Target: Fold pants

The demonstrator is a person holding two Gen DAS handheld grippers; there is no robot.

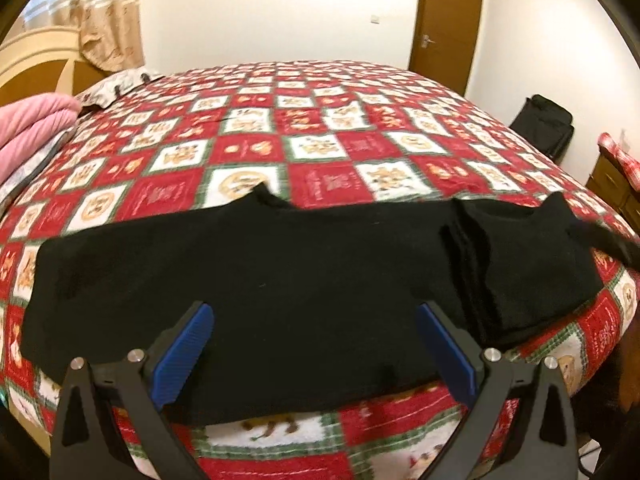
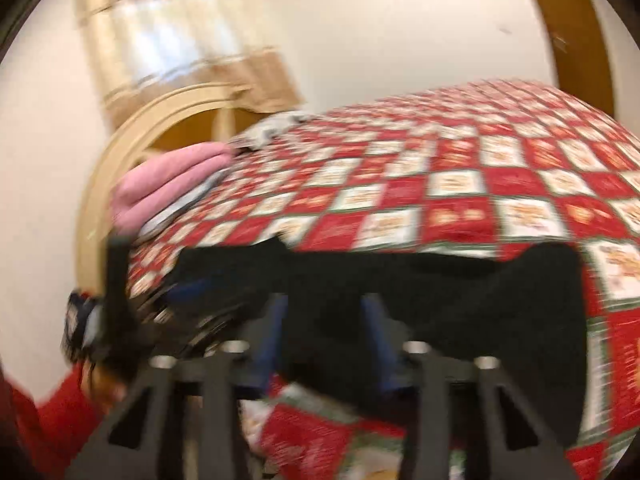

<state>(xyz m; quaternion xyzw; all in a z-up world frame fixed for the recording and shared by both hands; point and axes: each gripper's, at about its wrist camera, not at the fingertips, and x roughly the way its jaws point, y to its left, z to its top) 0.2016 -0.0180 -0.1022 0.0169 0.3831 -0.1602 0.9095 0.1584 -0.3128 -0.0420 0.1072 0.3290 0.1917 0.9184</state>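
Observation:
The black pants [image 1: 280,280] lie flat across the near edge of the bed, folded lengthwise, with a doubled-over part at the right end [image 1: 520,264]. My left gripper [image 1: 314,312] is open, its blue pads just above the pants' near edge, holding nothing. In the blurred right wrist view the pants [image 2: 460,300] lie across the bed's near side. My right gripper [image 2: 326,308] is open over their near edge, with cloth showing between the blue pads [image 2: 276,340]. The left gripper [image 2: 192,300] shows at the left as a blur.
The bed has a red, white and green checked quilt [image 1: 320,140]. Pink folded bedding [image 1: 32,124] lies by the cream headboard [image 1: 28,60]. A black bag [image 1: 548,120] stands on the floor by the brown door [image 1: 448,24]. A wooden cabinet [image 1: 616,184] is at the right.

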